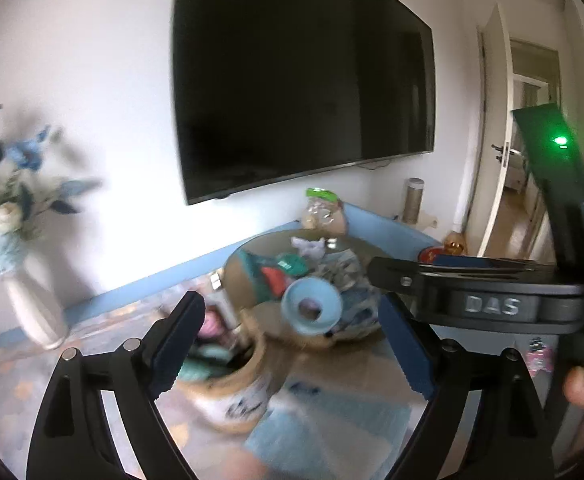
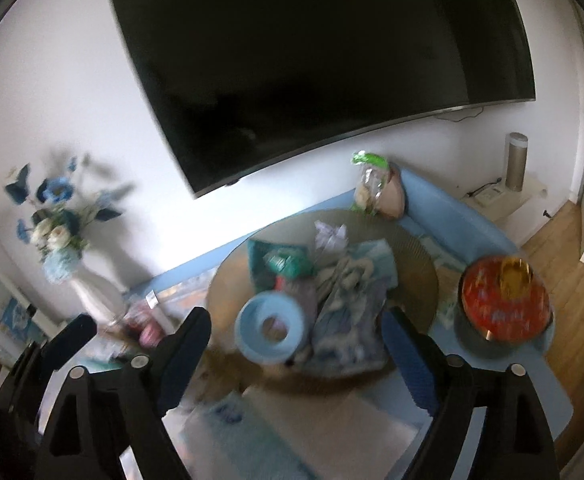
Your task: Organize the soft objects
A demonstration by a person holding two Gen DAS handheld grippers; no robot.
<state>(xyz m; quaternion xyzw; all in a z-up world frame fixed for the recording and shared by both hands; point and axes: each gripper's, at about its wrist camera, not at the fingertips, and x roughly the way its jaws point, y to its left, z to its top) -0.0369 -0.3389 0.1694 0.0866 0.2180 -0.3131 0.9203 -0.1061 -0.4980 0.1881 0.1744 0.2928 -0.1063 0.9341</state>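
Observation:
A round glass table (image 2: pixel 412 256) holds a pile of soft things: a light blue ring-shaped cushion (image 2: pixel 269 330), a patterned blue-grey cloth (image 2: pixel 348 312), a teal pouch (image 2: pixel 283 262) and a small lilac item (image 2: pixel 332 236). The same ring (image 1: pixel 311 308) and pile show in the left wrist view. A woven basket (image 1: pixel 235 392) with pale and pink soft things stands below the table, just beyond my left gripper (image 1: pixel 292 344), which is open and empty. My right gripper (image 2: pixel 296 352) is open and empty, held above the table's near side. Both views are blurred.
A large dark TV (image 2: pixel 312 60) hangs on the white wall. A white vase of blue flowers (image 2: pixel 91 292) stands at the left. A red round tin (image 2: pixel 504 300) sits to the table's right. The right gripper's body (image 1: pixel 492 300) crosses the left wrist view. A doorway (image 1: pixel 528 160) opens at the right.

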